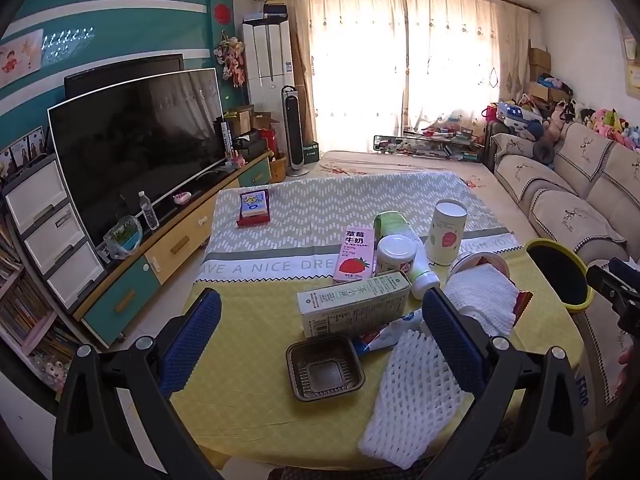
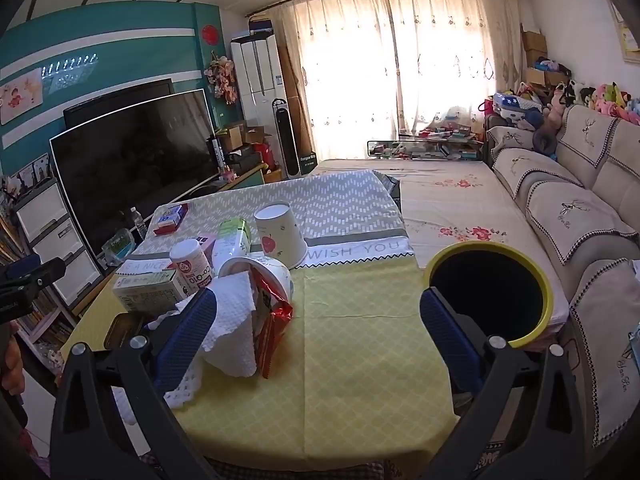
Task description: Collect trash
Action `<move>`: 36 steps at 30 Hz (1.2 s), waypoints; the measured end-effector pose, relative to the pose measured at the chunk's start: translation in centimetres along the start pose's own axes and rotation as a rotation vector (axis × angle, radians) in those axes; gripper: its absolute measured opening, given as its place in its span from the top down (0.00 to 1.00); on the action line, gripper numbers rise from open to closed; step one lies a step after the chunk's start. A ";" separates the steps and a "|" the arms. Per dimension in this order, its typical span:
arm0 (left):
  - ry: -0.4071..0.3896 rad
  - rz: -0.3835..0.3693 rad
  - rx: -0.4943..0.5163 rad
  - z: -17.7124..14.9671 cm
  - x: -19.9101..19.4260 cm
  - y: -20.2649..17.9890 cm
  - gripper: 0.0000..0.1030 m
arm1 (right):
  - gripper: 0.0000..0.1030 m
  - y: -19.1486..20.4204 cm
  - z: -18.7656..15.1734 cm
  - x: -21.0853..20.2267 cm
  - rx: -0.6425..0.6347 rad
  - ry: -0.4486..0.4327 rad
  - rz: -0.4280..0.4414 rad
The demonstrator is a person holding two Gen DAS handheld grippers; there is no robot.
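Two views share one table (image 1: 248, 336); only the right wrist shows the yellow-rimmed bin (image 2: 548, 300) whole, its inside dark and unreadable. Trash sits piled mid-table: tea box (image 1: 352, 304), foam net (image 1: 412, 388), brown tray (image 1: 325, 368) holding nothing. Left gripper (image 1: 320, 340) and right gripper (image 2: 316, 340) both gape, holding nothing.

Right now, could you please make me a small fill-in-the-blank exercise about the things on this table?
1. The bin at the table's right edge has a rim coloured ____.
2. The pink milk carton shows a picture of a ____.
3. Both the left gripper and the right gripper have their fingers ____, holding nothing.
4. The paper cup with the apple picture stands ____ down on the tablecloth.

Missing words: yellow; strawberry; open; upside
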State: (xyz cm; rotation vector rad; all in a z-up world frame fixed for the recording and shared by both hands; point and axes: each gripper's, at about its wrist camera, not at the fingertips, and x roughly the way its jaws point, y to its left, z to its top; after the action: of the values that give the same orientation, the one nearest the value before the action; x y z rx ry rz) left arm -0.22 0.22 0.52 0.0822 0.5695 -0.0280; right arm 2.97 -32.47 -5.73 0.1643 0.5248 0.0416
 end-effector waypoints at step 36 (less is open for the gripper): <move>0.005 0.000 0.010 -0.3 0.4 -0.5 0.04 | 0.06 -0.1 -0.2 0.1 0.004 0.005 -0.002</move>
State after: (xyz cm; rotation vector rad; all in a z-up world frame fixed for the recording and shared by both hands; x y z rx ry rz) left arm -0.09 -0.20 0.02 0.0921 0.5741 -0.0308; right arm 2.95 -32.57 -5.96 0.1678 0.5302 0.0392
